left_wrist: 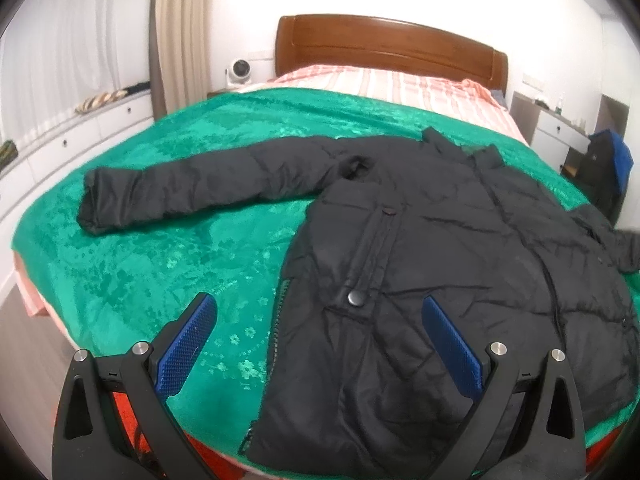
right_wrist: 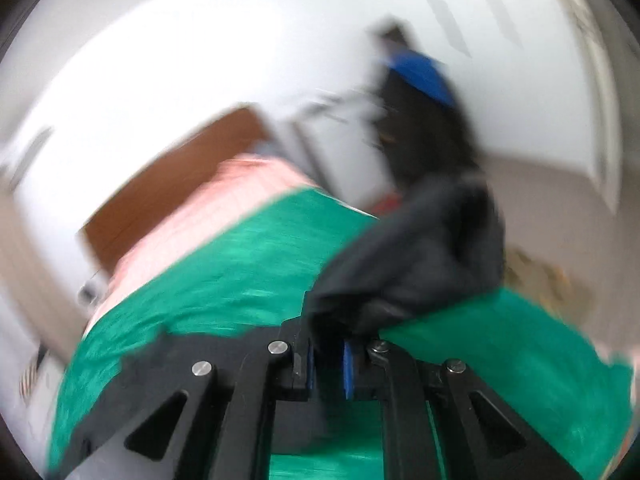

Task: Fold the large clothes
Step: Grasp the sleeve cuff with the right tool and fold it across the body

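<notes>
Lying face-up on the green blanket (left_wrist: pixel 160 264) of the bed, the black puffer jacket (left_wrist: pixel 432 280) looks bulky, soft and slick-shelled, likely to slump and slide when lifted. The left gripper (left_wrist: pixel 320 340) hovers over its hem, jaws spread wide and empty. The right gripper (right_wrist: pixel 328 364) has its jaws clenched on a sleeve (right_wrist: pixel 420 264); cuffs and hem corners seem the surest holds.

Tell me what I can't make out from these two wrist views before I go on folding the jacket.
- Right wrist view: all motion-blurred. The right gripper is shut on the black jacket; which part it holds is unclear.
- Left wrist view: the jacket's right sleeve runs out at the frame edge.
- Left wrist view: the jacket's hem is hidden behind the open left gripper.
- Items on the nightstand: too small.
</notes>
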`<action>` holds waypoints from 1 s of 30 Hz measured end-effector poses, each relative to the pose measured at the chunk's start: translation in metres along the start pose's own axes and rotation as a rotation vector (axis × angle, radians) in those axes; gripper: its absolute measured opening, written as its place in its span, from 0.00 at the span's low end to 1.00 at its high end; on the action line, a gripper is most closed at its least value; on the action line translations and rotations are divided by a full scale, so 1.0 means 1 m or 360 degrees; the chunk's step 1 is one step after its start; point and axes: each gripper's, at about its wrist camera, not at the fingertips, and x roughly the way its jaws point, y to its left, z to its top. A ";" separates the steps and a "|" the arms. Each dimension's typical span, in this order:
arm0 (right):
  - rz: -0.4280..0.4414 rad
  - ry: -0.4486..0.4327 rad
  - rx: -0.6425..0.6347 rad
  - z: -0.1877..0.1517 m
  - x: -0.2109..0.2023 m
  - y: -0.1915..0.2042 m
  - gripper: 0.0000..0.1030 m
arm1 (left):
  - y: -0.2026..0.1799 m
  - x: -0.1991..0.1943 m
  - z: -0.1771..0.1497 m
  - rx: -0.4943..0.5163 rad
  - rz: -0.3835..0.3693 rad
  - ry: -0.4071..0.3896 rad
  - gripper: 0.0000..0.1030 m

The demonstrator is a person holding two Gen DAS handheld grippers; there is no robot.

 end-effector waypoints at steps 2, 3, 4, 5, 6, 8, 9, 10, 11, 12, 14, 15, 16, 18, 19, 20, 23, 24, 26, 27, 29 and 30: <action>0.0187 -0.0033 -0.0161 0.011 -0.010 0.073 0.12 | 0.003 0.002 0.001 -0.0025 -0.0023 0.0005 0.99; 0.0304 -0.0036 -0.0261 0.013 -0.012 0.122 0.12 | 0.005 0.002 0.001 -0.0034 -0.0030 -0.0001 0.99; 0.0370 -0.0030 -0.0315 0.011 -0.012 0.150 0.12 | 0.008 0.000 0.001 -0.0044 -0.0034 -0.0010 0.99; 0.0475 -0.0009 -0.0405 0.005 -0.010 0.199 0.12 | 0.011 -0.001 0.002 -0.0055 -0.0034 -0.0022 0.99; 0.0527 0.0005 -0.0447 -0.003 -0.009 0.226 0.12 | 0.014 -0.002 0.002 -0.0062 -0.0032 -0.0028 0.99; 0.0650 0.0063 -0.0556 -0.031 0.002 0.296 0.12 | 0.020 -0.004 0.001 -0.0086 -0.0018 -0.0040 0.99; 0.0688 0.0102 -0.0600 -0.048 0.011 0.327 0.12 | 0.024 -0.004 0.000 -0.0096 -0.0009 -0.0044 0.99; 0.0715 0.0146 -0.0626 -0.067 0.020 0.352 0.12 | 0.026 -0.004 0.000 -0.0105 0.0003 -0.0047 0.99; 0.0726 0.0201 -0.0643 -0.090 0.031 0.378 0.15 | 0.028 -0.004 -0.001 -0.0111 0.0012 -0.0047 0.99; 0.0749 0.0286 -0.0673 -0.115 0.044 0.400 0.37 | 0.030 -0.004 -0.002 -0.0114 0.0016 -0.0048 0.99; 0.0824 0.0563 -0.0693 -0.166 0.078 0.429 0.74 | 0.030 -0.003 -0.004 -0.0102 0.0026 -0.0046 0.99; 0.0858 0.0689 -0.0658 -0.194 0.086 0.434 0.73 | 0.029 -0.003 -0.005 -0.0088 0.0030 -0.0044 0.99; 0.0881 0.0765 -0.0628 -0.217 0.085 0.434 0.73 | 0.027 -0.004 -0.006 -0.0067 0.0034 -0.0047 0.99; 0.0939 0.0818 -0.0640 -0.247 0.074 0.426 0.73 | 0.025 -0.006 -0.007 -0.0046 0.0035 -0.0056 0.99; 0.0960 0.0811 -0.0677 -0.258 0.062 0.418 0.73 | 0.024 -0.007 -0.008 -0.0040 0.0032 -0.0058 0.99; 0.0966 0.0781 -0.0711 -0.265 0.047 0.407 0.73 | 0.024 -0.007 -0.008 -0.0041 0.0026 -0.0054 0.99; 0.0971 0.0682 -0.0731 -0.270 0.013 0.364 0.75 | 0.021 -0.004 -0.007 -0.0058 0.0009 -0.0033 0.99; 0.0969 0.0652 -0.0749 -0.273 0.003 0.356 0.77 | 0.020 -0.003 -0.007 -0.0059 0.0007 -0.0028 0.99; 0.0943 0.0547 -0.0842 -0.278 -0.033 0.313 0.83 | 0.016 -0.003 -0.007 -0.0047 0.0011 -0.0026 0.99; 0.0929 0.0514 -0.0881 -0.279 -0.046 0.308 0.85 | 0.013 -0.003 -0.008 -0.0035 0.0020 -0.0025 0.99; 0.0899 0.0439 -0.0993 -0.283 -0.071 0.280 0.86 | 0.006 -0.002 -0.008 -0.0010 0.0033 -0.0019 0.99; 0.0873 0.0415 -0.1048 -0.287 -0.082 0.266 0.86 | 0.002 -0.002 -0.008 -0.0001 0.0035 -0.0016 0.99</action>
